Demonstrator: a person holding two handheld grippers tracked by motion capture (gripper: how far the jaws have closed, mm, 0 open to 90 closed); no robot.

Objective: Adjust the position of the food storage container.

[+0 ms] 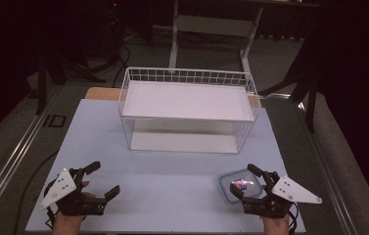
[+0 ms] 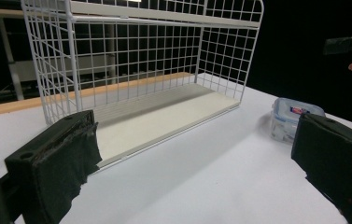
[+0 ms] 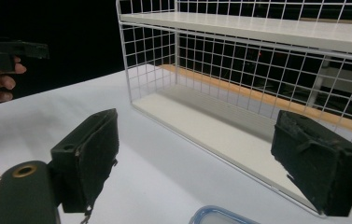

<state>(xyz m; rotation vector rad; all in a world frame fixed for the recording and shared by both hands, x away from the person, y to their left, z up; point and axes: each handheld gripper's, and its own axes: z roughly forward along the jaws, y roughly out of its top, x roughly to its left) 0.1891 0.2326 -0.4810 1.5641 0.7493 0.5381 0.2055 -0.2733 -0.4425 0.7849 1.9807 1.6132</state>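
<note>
Right gripper [image 1: 250, 182], jaws spread and holding nothing, poised just over a small clear food container [image 1: 241, 186] at the table's [image 1: 172, 196] near right corner. Left gripper [image 1: 99, 178], likewise spread and empty, rests well apart at the near left. Judged stage: start, container not yet grasped. Container: blue-rimmed snap lid, closed, coloured label. Beyond stands a white wire shelf rack [image 1: 188, 110].

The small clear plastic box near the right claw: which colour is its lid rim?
Blue, best seen in the high view on the small clear plastic box.
</note>
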